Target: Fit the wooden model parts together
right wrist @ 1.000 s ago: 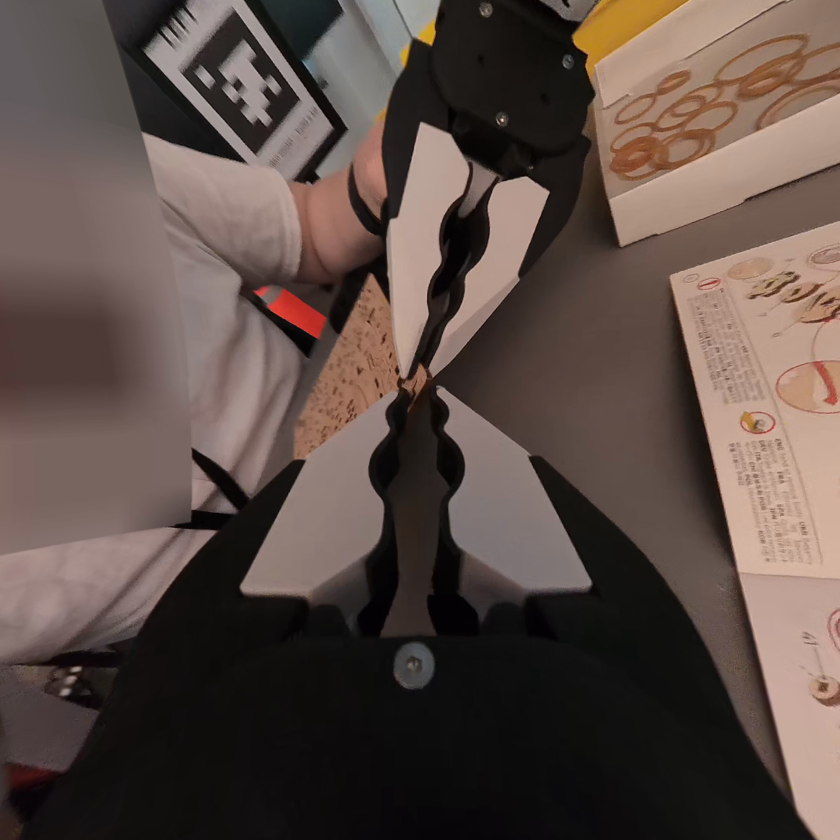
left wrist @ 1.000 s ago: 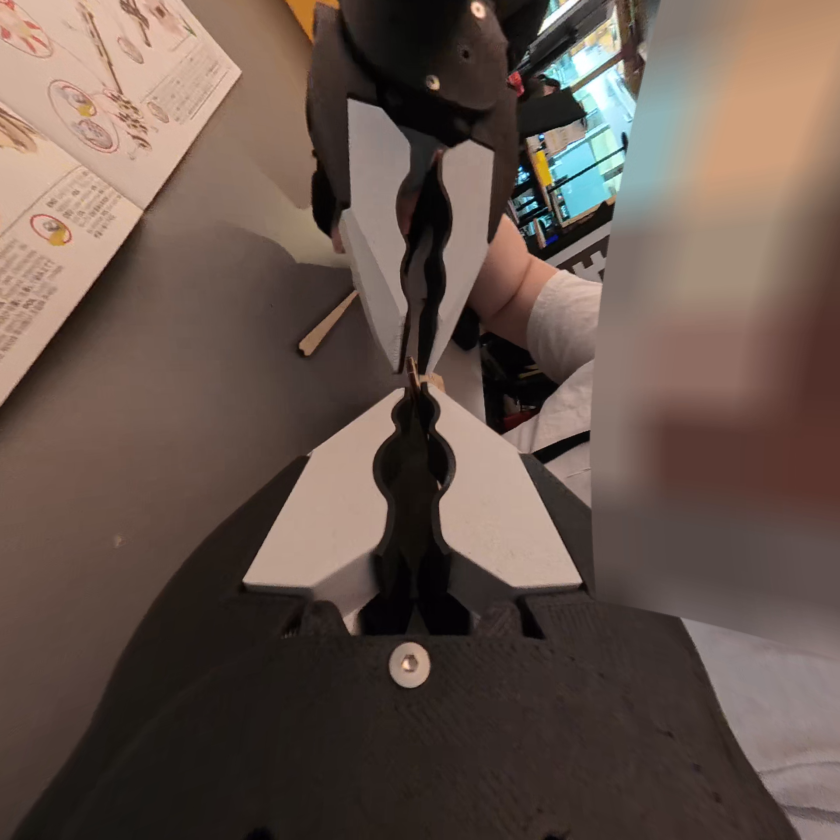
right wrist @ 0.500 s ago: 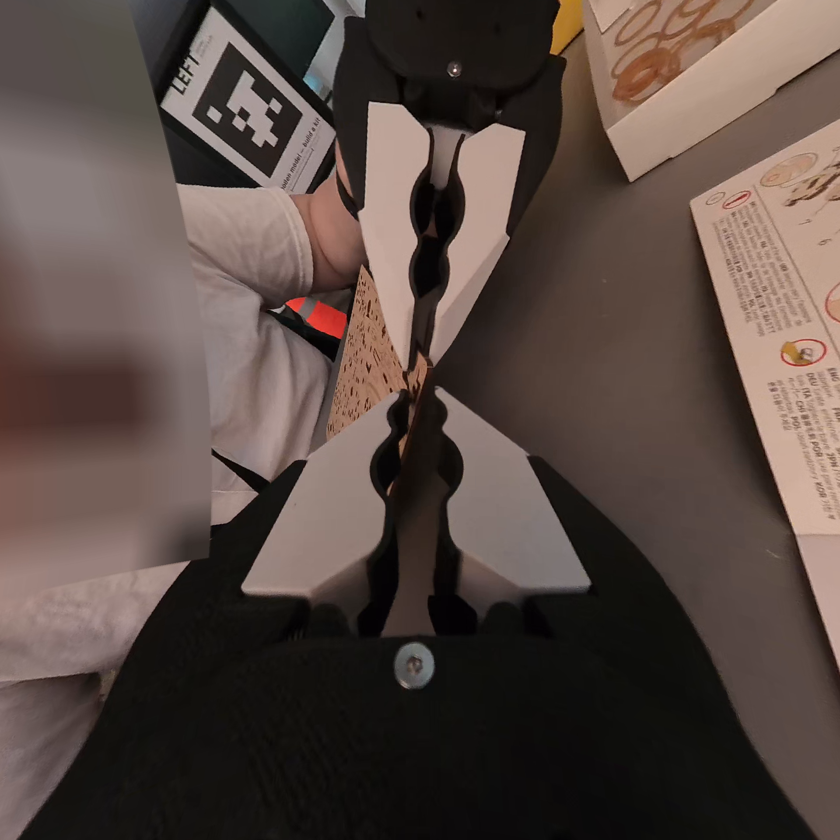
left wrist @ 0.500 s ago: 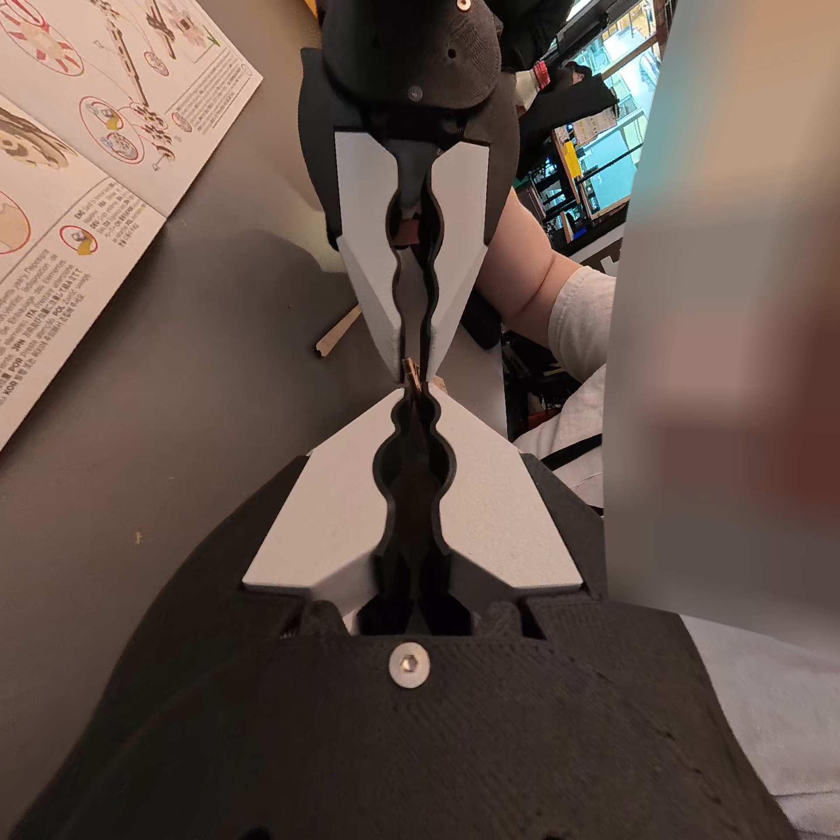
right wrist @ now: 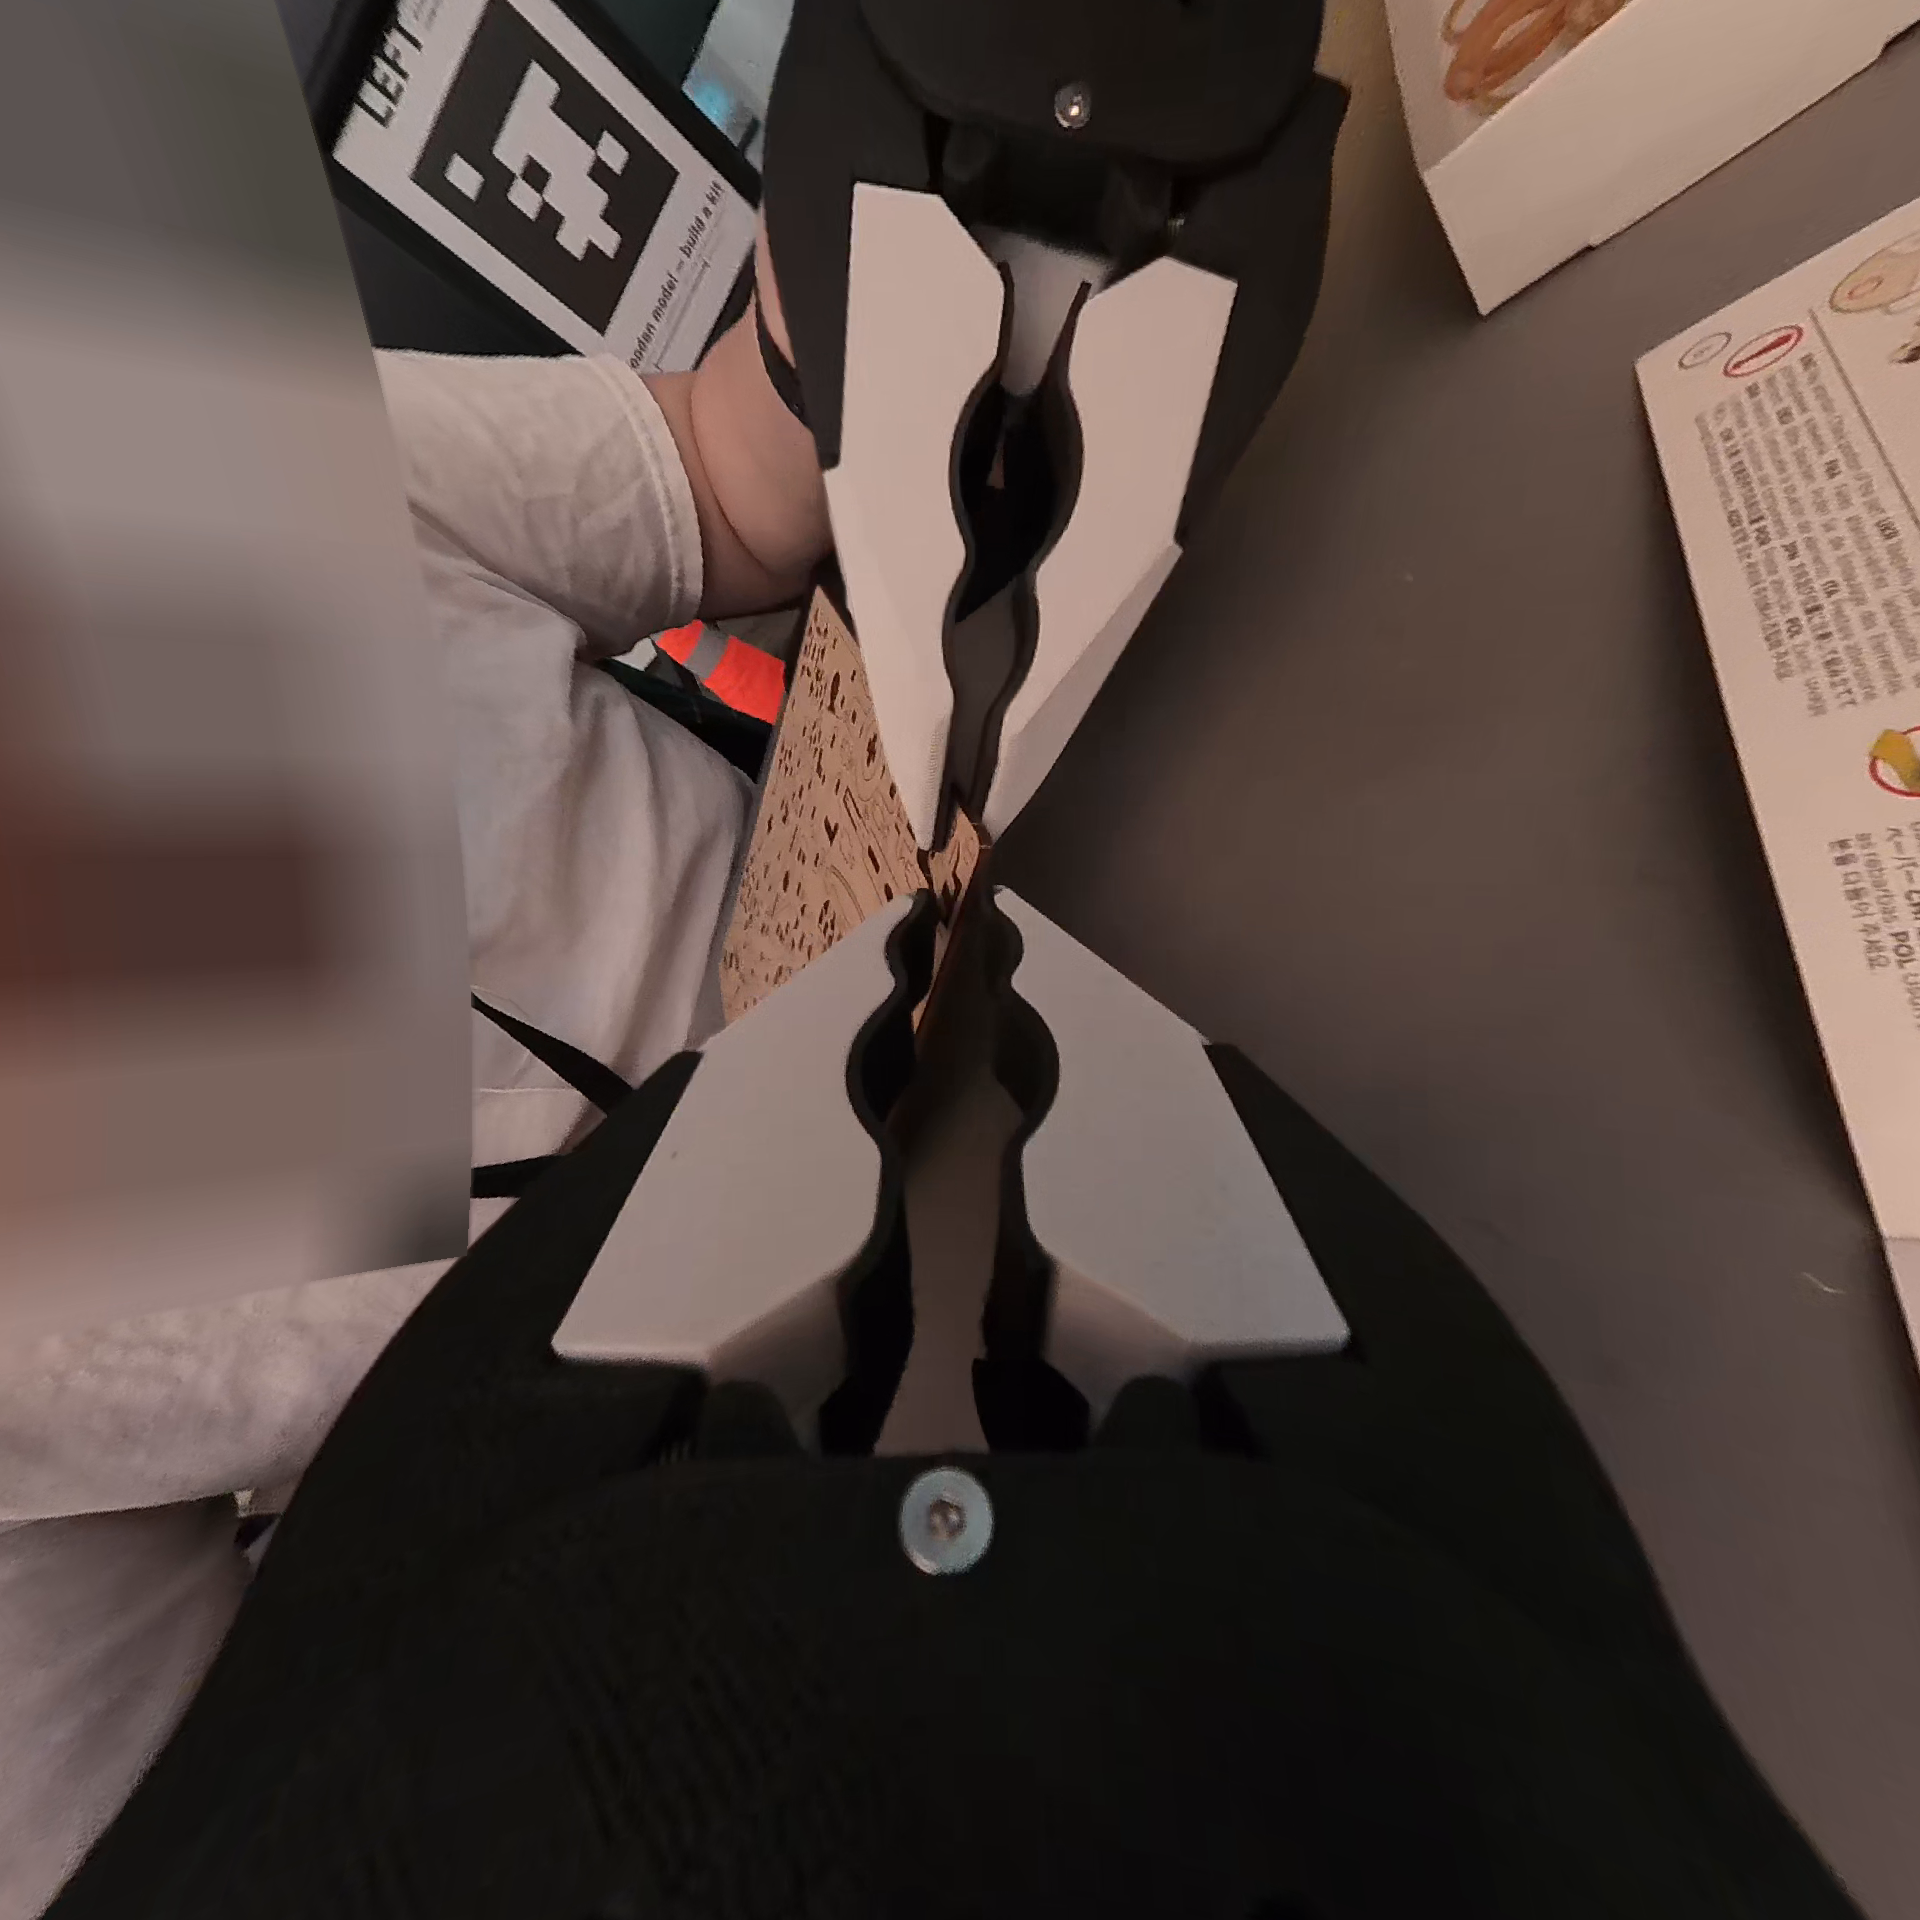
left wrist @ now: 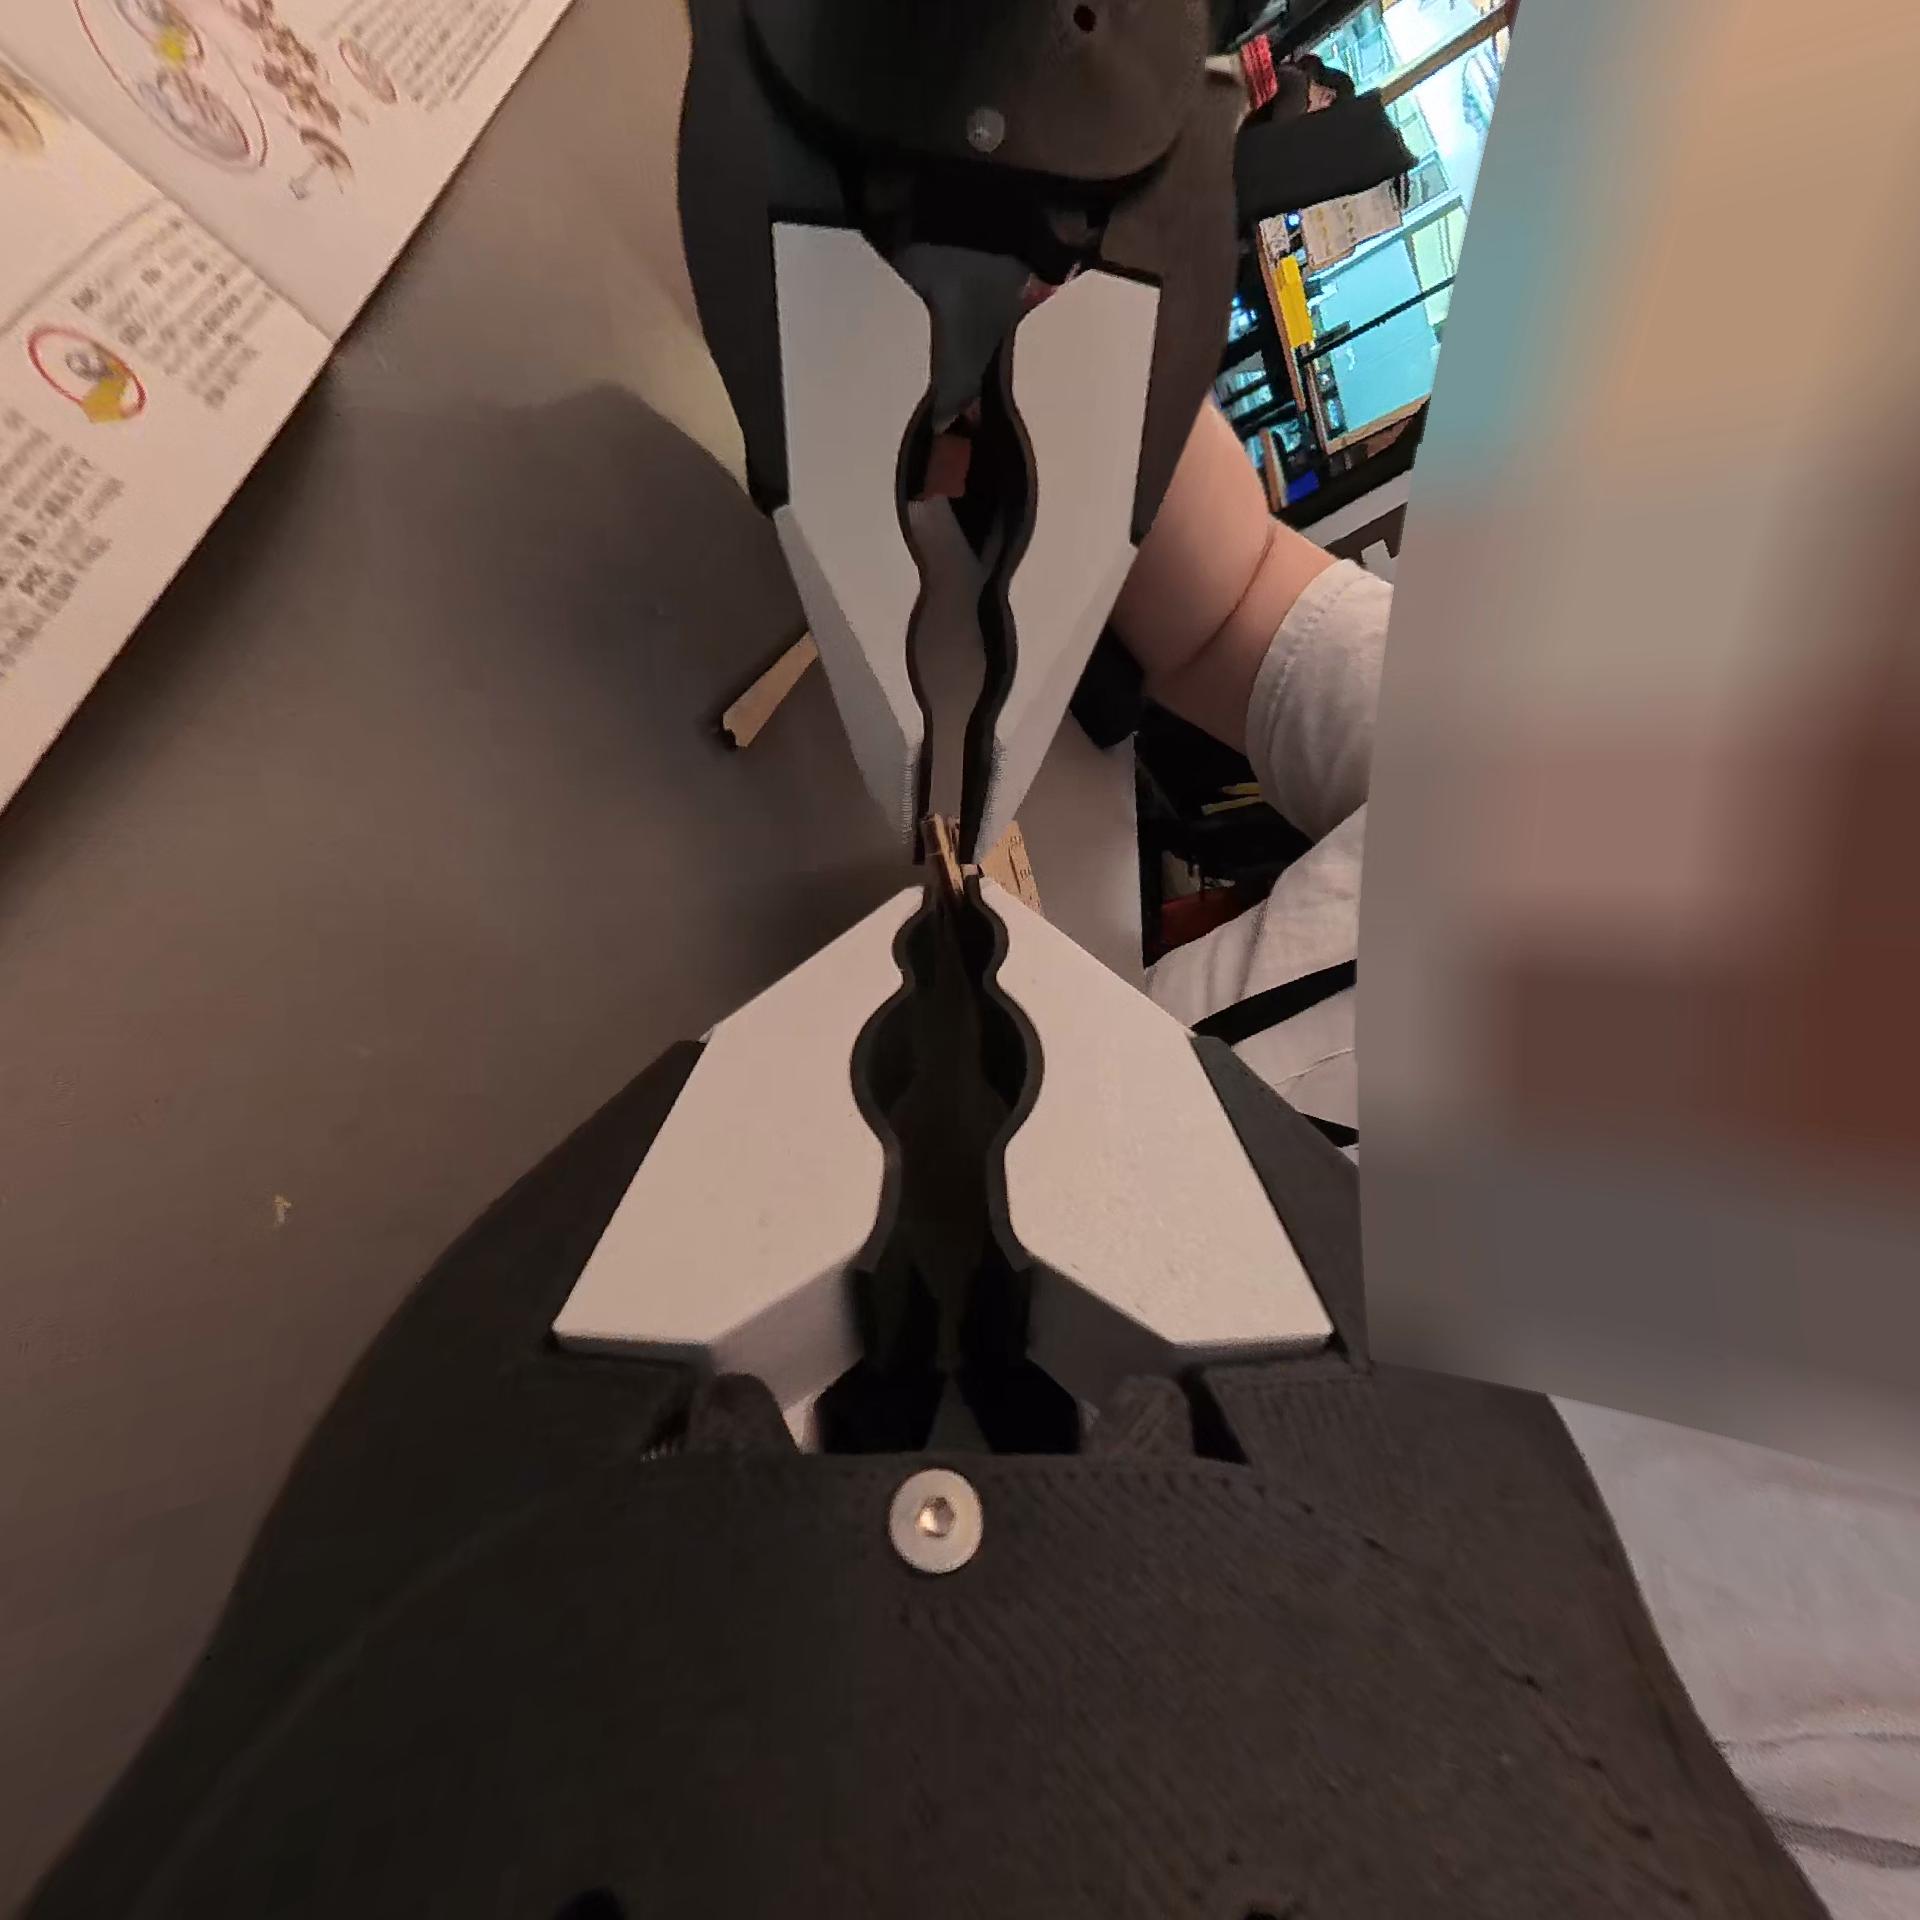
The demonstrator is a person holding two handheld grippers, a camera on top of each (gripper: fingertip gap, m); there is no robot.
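Observation:
My two grippers meet tip to tip above the grey table (left wrist: 312,935). In the left wrist view, my left gripper (left wrist: 948,899) is shut on a small wooden part (left wrist: 940,844) that sticks out of its tips. The right gripper (left wrist: 948,805) faces it from above and pinches at the same spot. In the right wrist view, my right gripper (right wrist: 951,909) is shut on a thin wooden part (right wrist: 954,862), whose brown edge runs back between its jaws. The left gripper (right wrist: 961,816) points at it. The joint between the parts is mostly hidden by the fingertips.
An instruction sheet (left wrist: 156,312) lies on the table, also in the right wrist view (right wrist: 1787,623). A white box of wooden rings (right wrist: 1558,135) stands beyond it. A cut wooden sheet (right wrist: 821,831) and a loose wooden stick (left wrist: 769,691) lie near the table edge. A person's arm (left wrist: 1195,603) is close behind. My left and right fingertips are right by each other.
The opposite gripper has swung straighter and closer in both views, and the background has shifted. Both grippers stay shut and tip to tip on the wooden parts.

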